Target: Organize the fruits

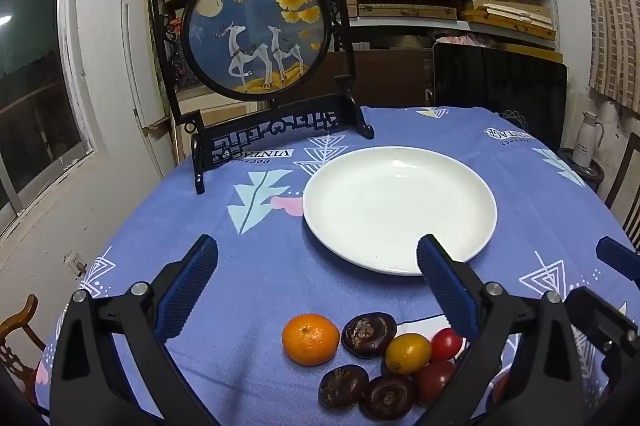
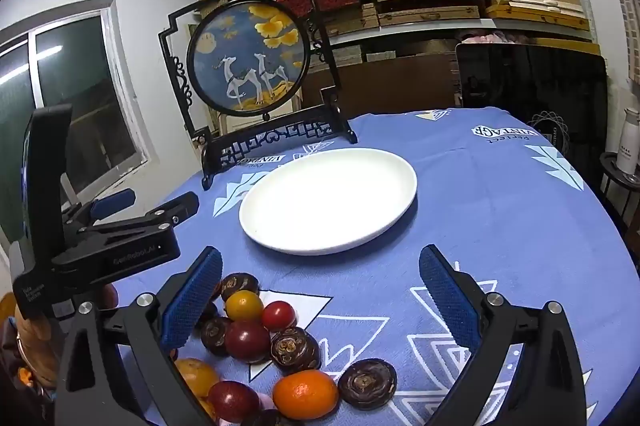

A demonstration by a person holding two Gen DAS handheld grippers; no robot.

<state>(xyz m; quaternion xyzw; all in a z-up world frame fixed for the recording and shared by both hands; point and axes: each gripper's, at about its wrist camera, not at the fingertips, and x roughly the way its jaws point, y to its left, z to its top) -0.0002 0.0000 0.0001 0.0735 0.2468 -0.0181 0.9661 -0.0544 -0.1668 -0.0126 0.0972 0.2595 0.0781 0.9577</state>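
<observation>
Both grippers — left gripper [image 1: 318, 268] and right gripper [image 2: 320, 280] — gape wide, holding nothing, above fruit [image 2: 256, 336] heaped before an empty white plate [image 2: 328, 202]. Only the right view shows the second mandarin [image 2: 306, 394]. The tablecloth [image 2: 500, 210] reads "VINTAGE".

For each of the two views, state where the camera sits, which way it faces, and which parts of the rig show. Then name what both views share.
Left wrist: on the left gripper, facing the white plate and deer screen; both open fingers show, fruit pile below.
Right wrist: on the right gripper, facing the same way from further right; open fingers and the left gripper's body show.
Shared: plate, screen, fruit, blue tablecloth.
</observation>
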